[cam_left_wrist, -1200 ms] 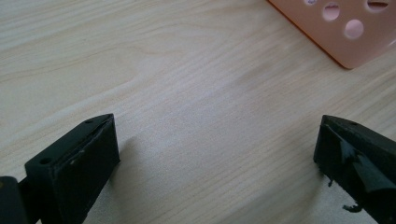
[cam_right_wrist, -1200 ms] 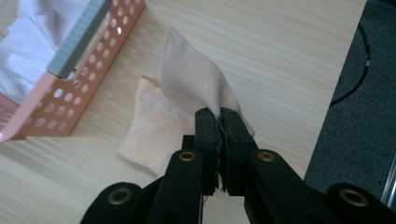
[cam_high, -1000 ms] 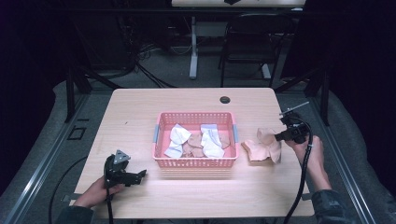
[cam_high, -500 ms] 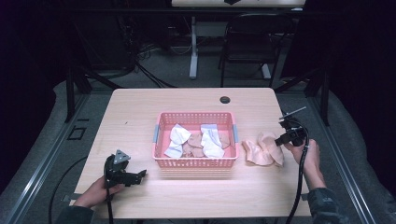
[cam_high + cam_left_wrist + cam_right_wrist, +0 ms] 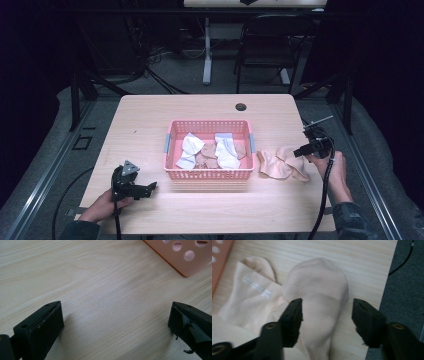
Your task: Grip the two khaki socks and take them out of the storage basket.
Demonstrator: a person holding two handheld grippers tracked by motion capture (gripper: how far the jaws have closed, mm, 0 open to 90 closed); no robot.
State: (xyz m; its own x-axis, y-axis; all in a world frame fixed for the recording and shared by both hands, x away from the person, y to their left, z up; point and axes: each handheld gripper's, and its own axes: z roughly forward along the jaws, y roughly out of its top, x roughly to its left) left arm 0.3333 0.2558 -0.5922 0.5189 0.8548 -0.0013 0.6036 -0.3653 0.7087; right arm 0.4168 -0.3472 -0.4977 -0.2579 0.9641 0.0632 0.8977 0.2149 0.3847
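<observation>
a pale peach sock [image 5: 317,297] lies crumpled on the right side of the counter [image 5: 150,120], just beside the pink basket [image 5: 209,174] and directly under the right gripper [image 5: 311,146]. seen in the right gripper view, its rounded end points away from the camera and its length runs back between the two black jaws, so the long axis lines up with the gripper's own reach. those jaws have just been opening and now stand apart on either side of the fabric, released, with the sock between them but not pinched; the left one sits close against the cloth, the right one clear of it near the counter's edge. a second sock [image 5: 249,297] of the same colour lies beside the first, toward the basket. the right hand [image 5: 336,167] is plainly the nearer one. the left gripper [image 5: 131,183] rests well apart at the front left, jaws spread wide over bare wood, a corner of the basket ahead of it. more socks [image 5: 212,150] sit inside the basket.
</observation>
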